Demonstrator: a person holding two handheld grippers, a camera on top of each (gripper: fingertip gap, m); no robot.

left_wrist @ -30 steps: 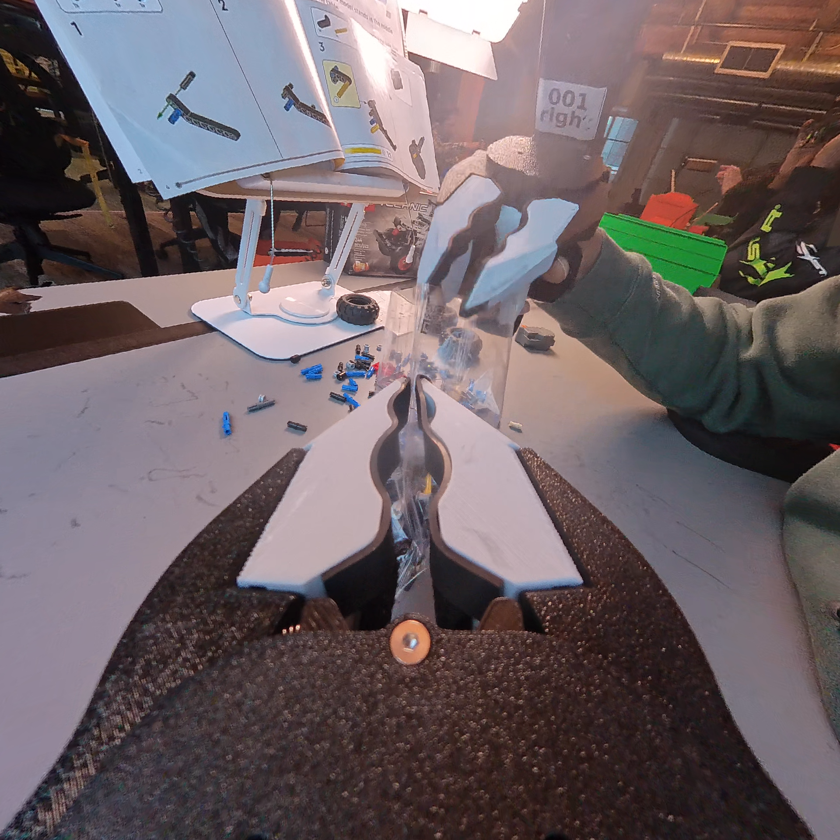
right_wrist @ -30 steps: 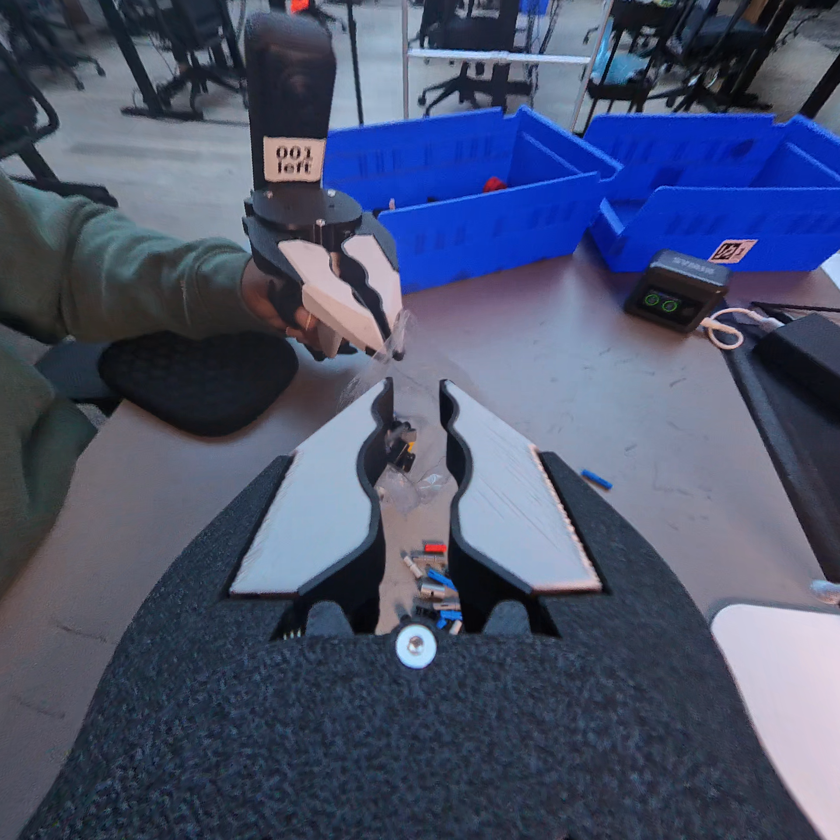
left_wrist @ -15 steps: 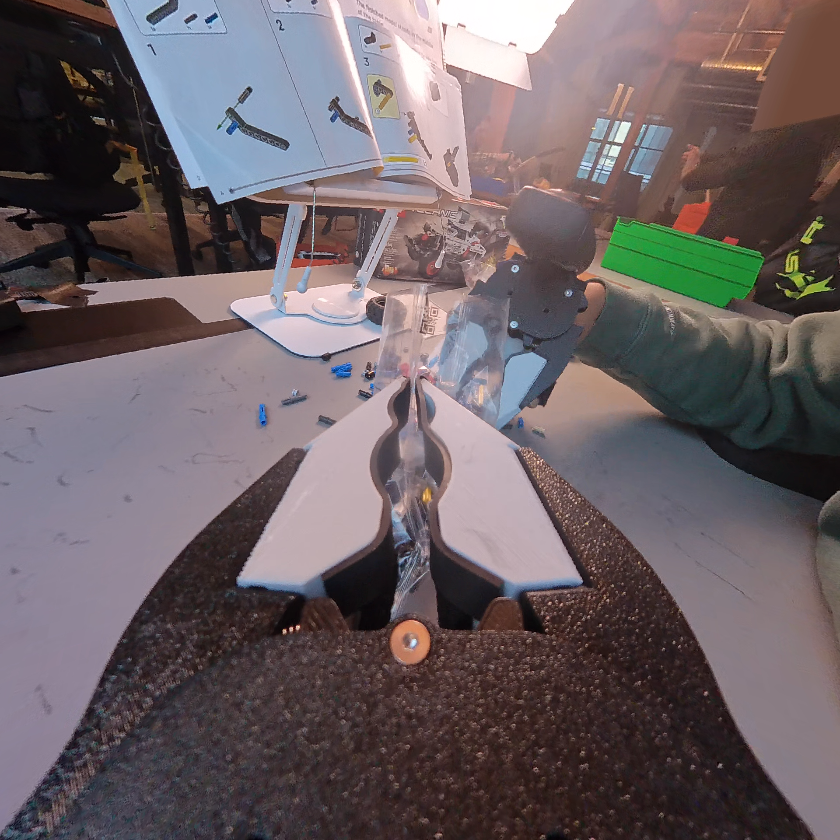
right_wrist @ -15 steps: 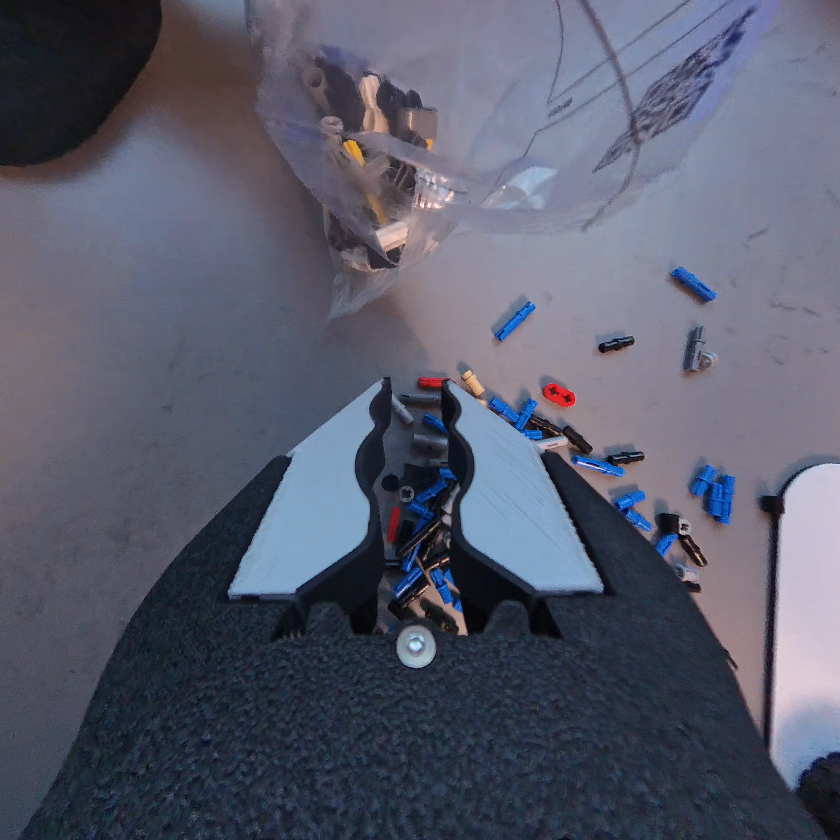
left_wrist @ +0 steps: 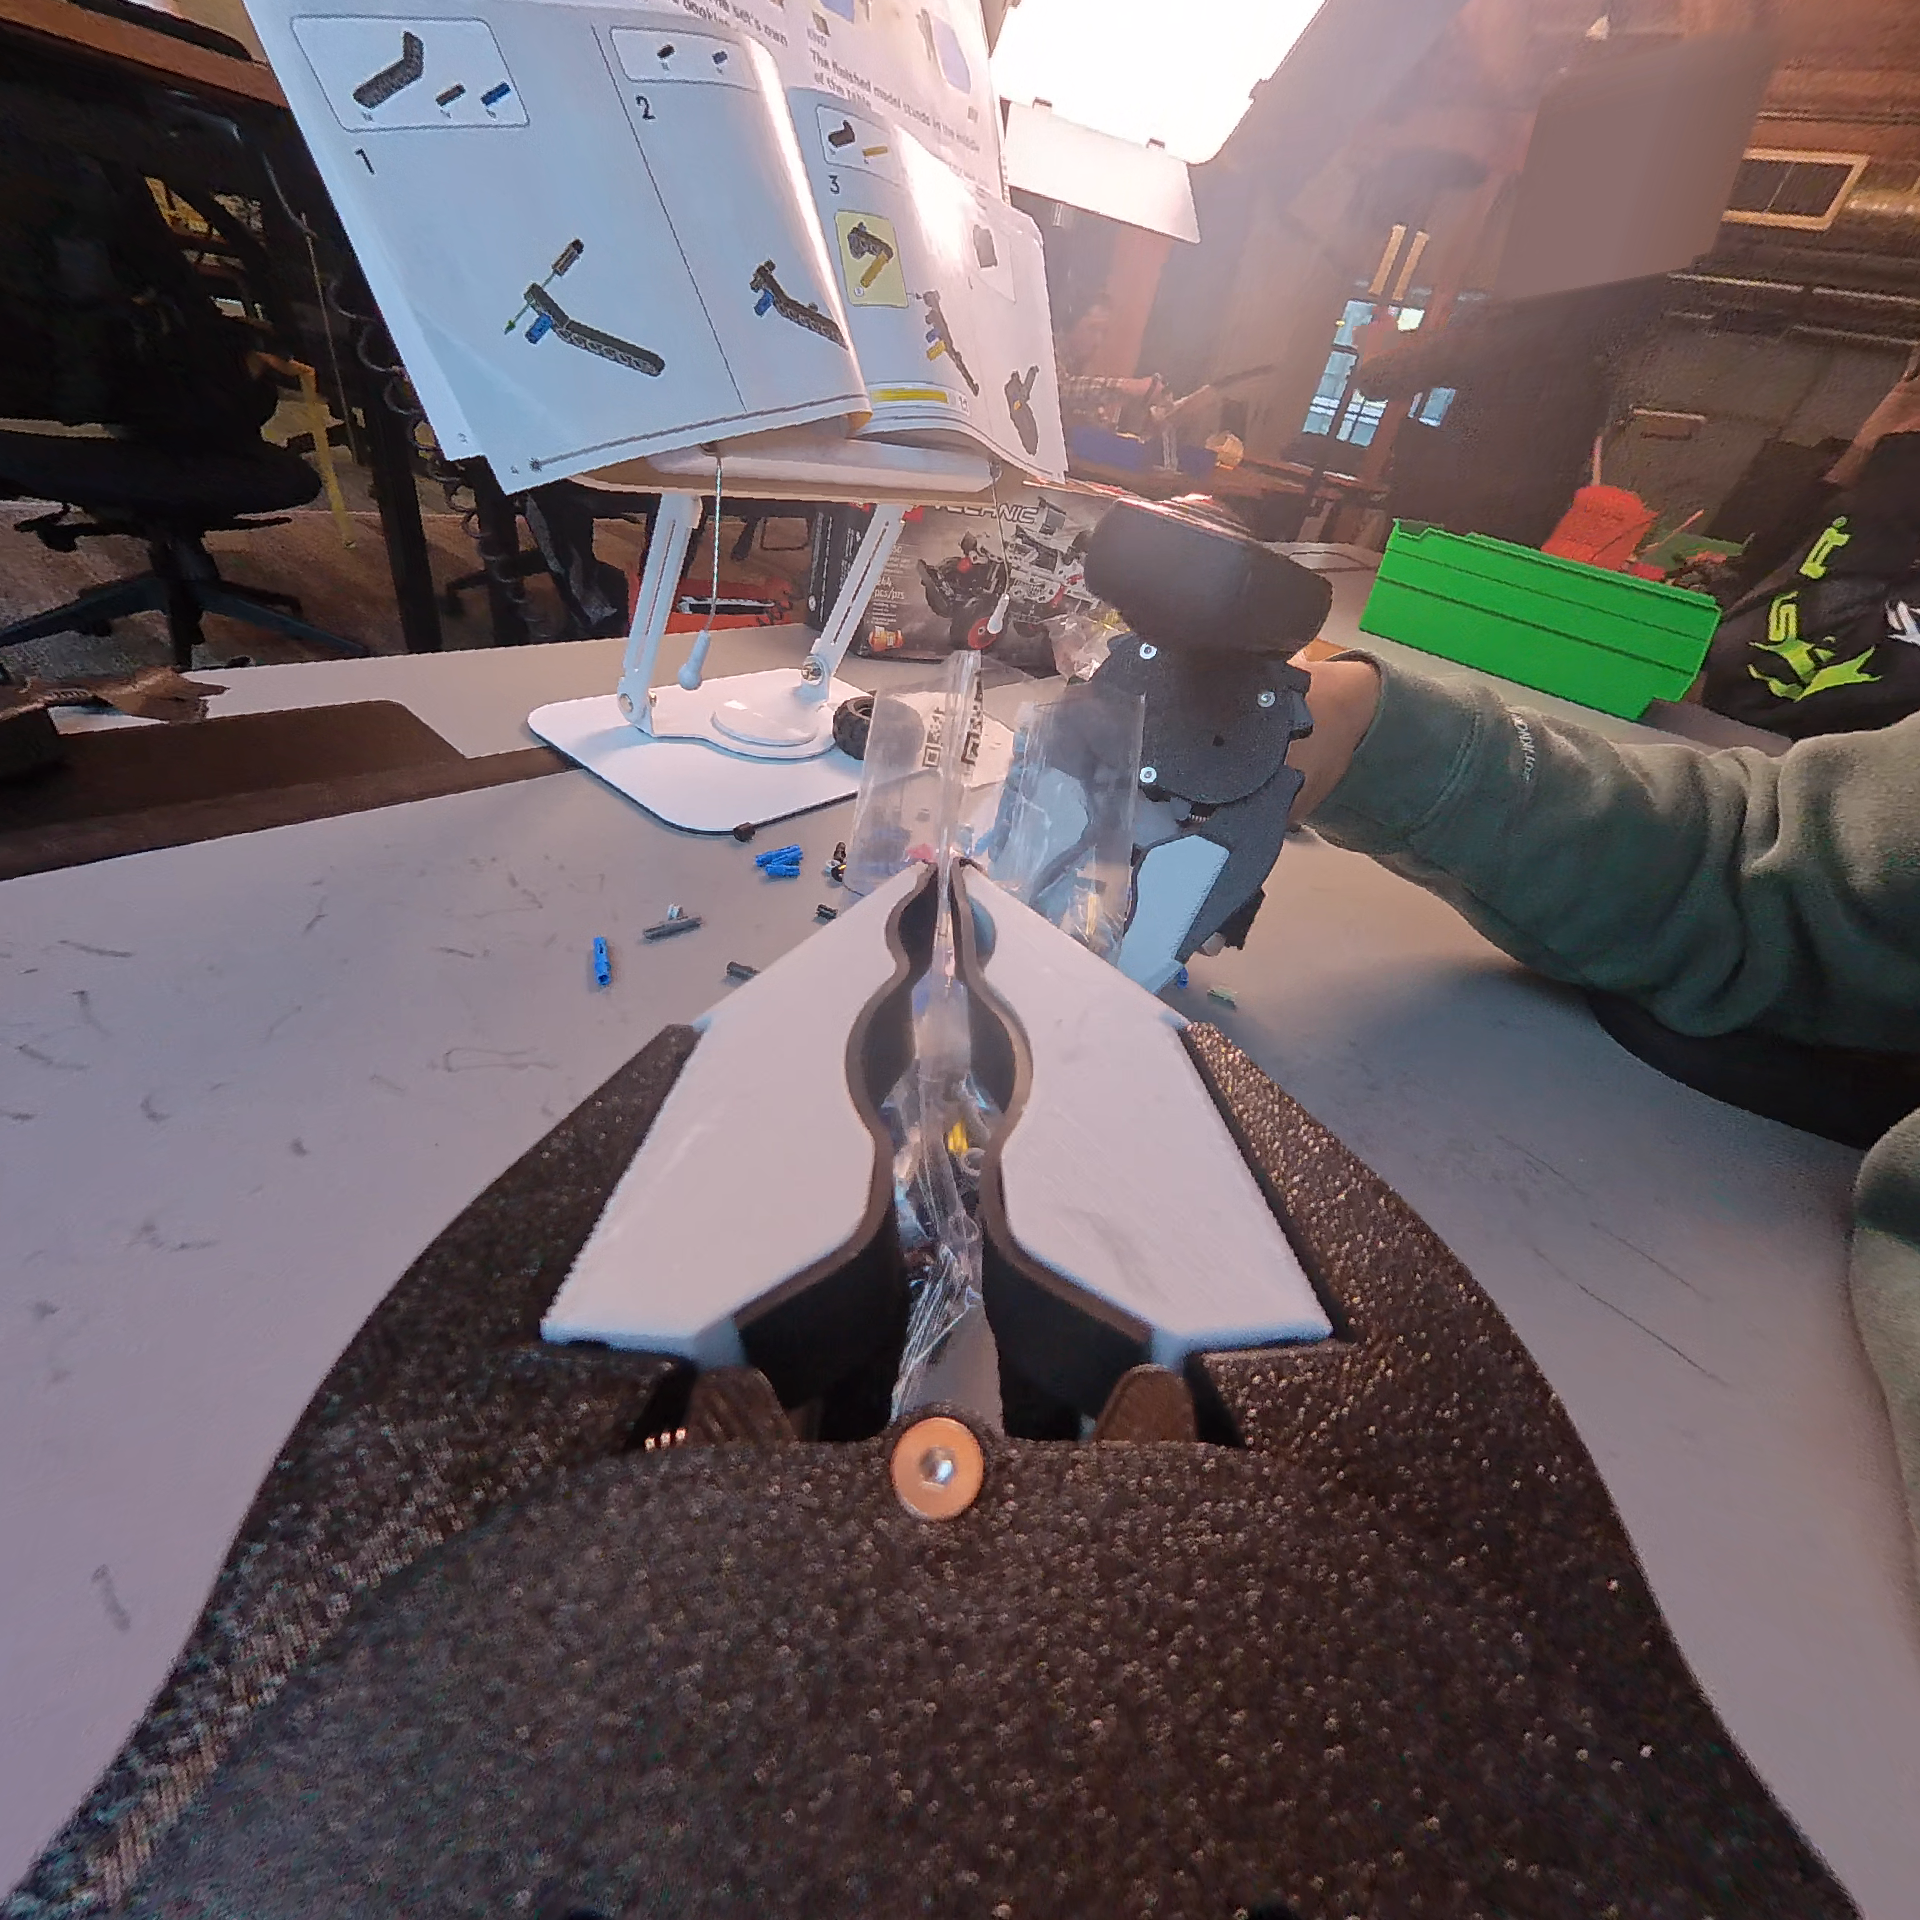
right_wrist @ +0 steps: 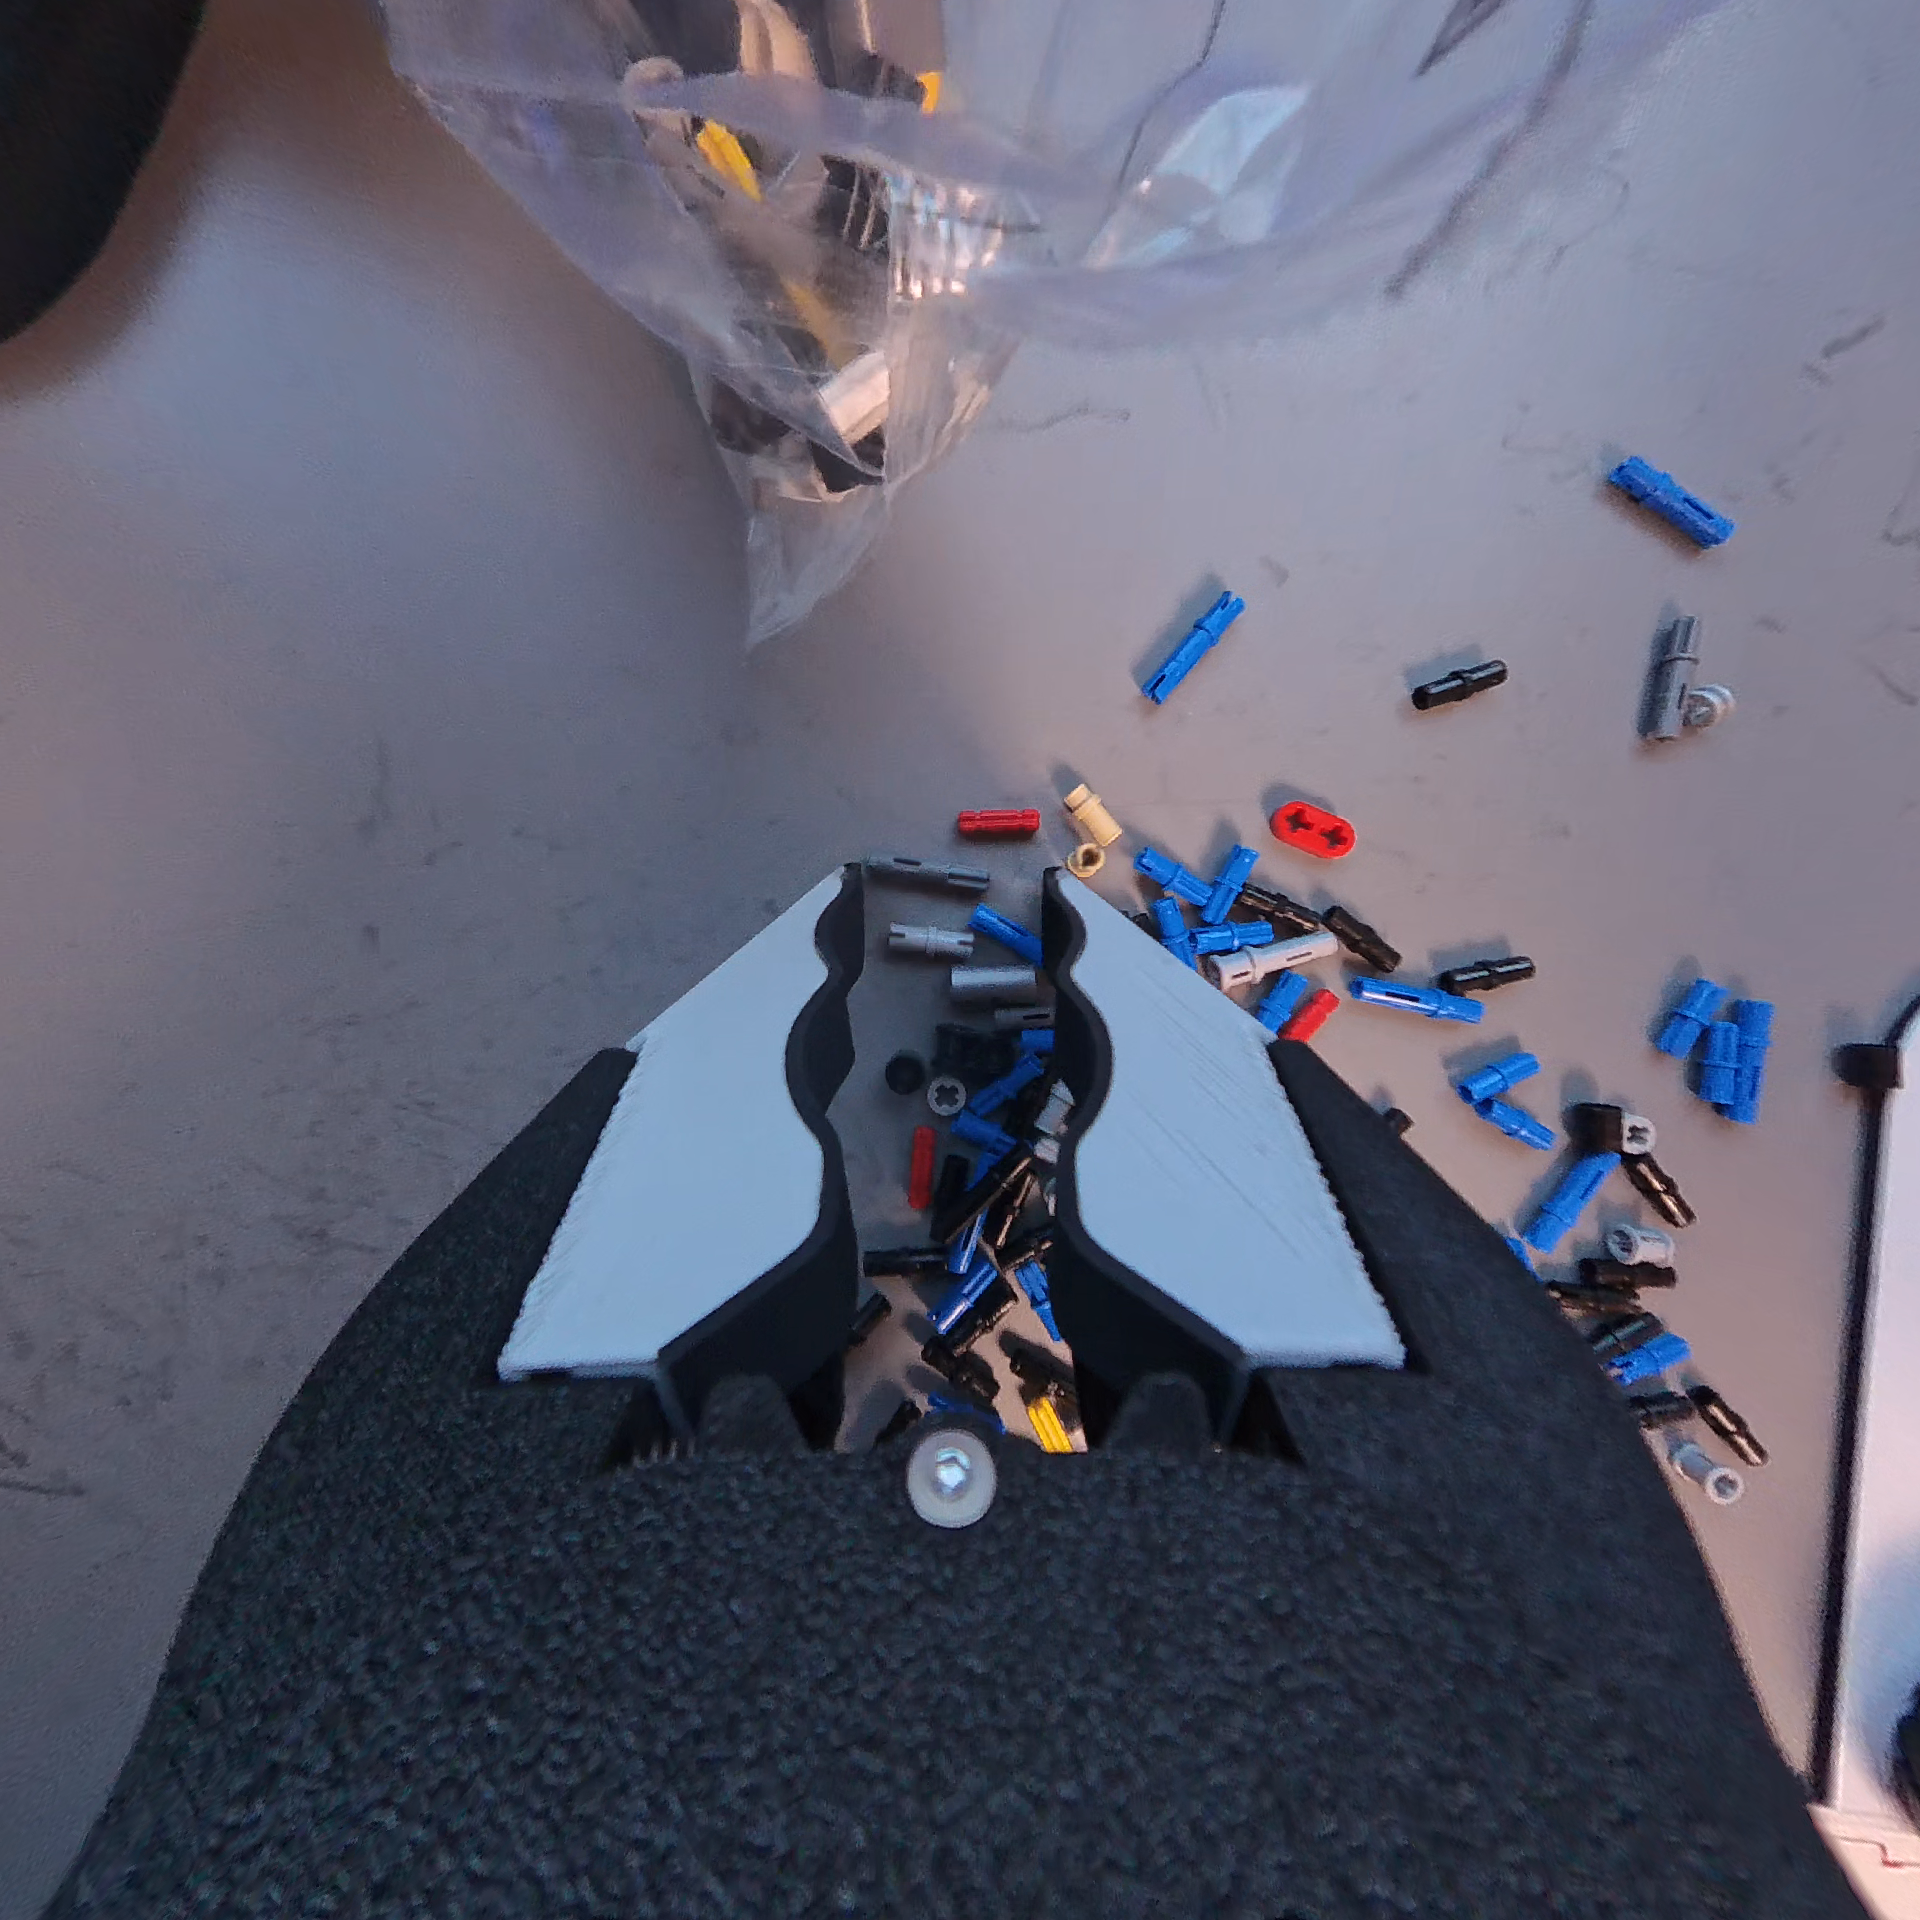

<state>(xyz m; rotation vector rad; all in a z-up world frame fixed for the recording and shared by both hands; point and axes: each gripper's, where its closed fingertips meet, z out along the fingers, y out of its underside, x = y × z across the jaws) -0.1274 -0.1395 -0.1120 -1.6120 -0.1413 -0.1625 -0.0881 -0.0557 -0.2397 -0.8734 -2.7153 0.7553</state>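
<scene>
My left gripper is shut on a clear plastic bag. The bag stands up past the fingertips and trails back between the fingers, with small parts inside. In the right wrist view the bag hangs above the table, holding black, yellow and grey pieces. My right gripper is open and empty. It points down at a pile of small blue, black, grey and red pins on the grey table. In the left wrist view the right gripper is just right of the bag, close to the table.
An open instruction booklet rests on a white stand at the back, with a black tyre beside its base. Behind it is a toy box, and far right a green bin. A green sleeve reaches in from the right. Loose pins lie on the table. My hands' fingertips stand some 15 centimetres from each other.
My right gripper has tipped from facing the left gripper to pointing down at the pin pile, and has dropped lower beside the bag. My left gripper has kept hold of the bag.
</scene>
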